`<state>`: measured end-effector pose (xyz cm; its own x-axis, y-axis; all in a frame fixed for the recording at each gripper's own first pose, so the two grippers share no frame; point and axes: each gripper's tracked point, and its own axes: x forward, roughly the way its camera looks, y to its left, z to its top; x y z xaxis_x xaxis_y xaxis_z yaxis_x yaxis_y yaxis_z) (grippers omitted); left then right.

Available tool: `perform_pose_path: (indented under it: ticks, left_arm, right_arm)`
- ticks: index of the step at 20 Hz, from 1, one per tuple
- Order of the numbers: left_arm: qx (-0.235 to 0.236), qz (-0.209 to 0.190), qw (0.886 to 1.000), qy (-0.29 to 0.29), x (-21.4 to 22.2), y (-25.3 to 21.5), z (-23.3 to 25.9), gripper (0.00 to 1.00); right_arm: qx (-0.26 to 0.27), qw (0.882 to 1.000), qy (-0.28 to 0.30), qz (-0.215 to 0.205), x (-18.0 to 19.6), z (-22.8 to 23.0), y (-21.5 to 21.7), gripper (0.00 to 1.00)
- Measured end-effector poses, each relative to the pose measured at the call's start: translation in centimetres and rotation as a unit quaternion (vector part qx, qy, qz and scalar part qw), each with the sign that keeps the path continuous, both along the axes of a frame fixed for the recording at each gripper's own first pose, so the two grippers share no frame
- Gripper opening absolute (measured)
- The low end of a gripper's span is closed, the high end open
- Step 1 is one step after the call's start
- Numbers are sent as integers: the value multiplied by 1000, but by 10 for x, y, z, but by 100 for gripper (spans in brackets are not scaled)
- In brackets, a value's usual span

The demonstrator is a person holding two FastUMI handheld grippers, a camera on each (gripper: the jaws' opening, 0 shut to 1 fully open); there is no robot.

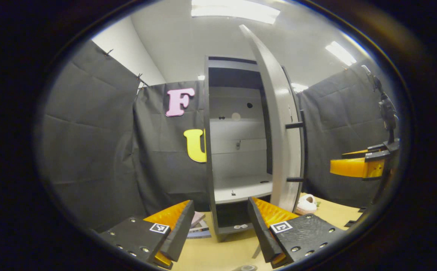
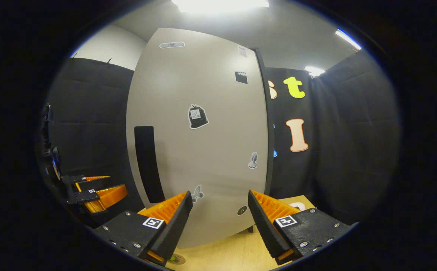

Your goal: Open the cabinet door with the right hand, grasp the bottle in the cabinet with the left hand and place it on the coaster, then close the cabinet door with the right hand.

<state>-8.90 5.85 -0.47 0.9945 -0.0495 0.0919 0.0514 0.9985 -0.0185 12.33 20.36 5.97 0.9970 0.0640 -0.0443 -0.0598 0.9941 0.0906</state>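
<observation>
At the centre of the left gripper view stands the tall pale grey cabinet with dark edging (image 1: 237,150), its inner shelves light grey. The pale grey open cabinet door (image 2: 199,131) at the centre of the right gripper view carries a black vertical handle strip (image 2: 149,163) at its lower left and small black-and-white stickers (image 2: 198,116). Low in both views lies the light yellowish wood-grain tabletop (image 2: 233,256). At lower right of the left gripper view sits a small white and pink object (image 1: 307,204).
</observation>
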Motion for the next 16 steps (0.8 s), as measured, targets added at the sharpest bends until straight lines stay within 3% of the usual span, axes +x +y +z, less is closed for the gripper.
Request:
perform_pose_path:
  ticks: [6, 11, 16]
  left_arm:
    - [10, 25, 1000, 6, 0, 5, 3, 84]
    - [21, 47, 999, 6, 4, 11, 6, 82]
    - [16, 65, 998, -13, 10, 10, 15, 81]
  right_arm:
    - [-1, 999, -8, -38, 16, 4, -16, 92]
    - [23, 999, -1, -24, 34, 13, -15, 92]
    - [14, 999, 1, -41, 51, 22, -21, 92]
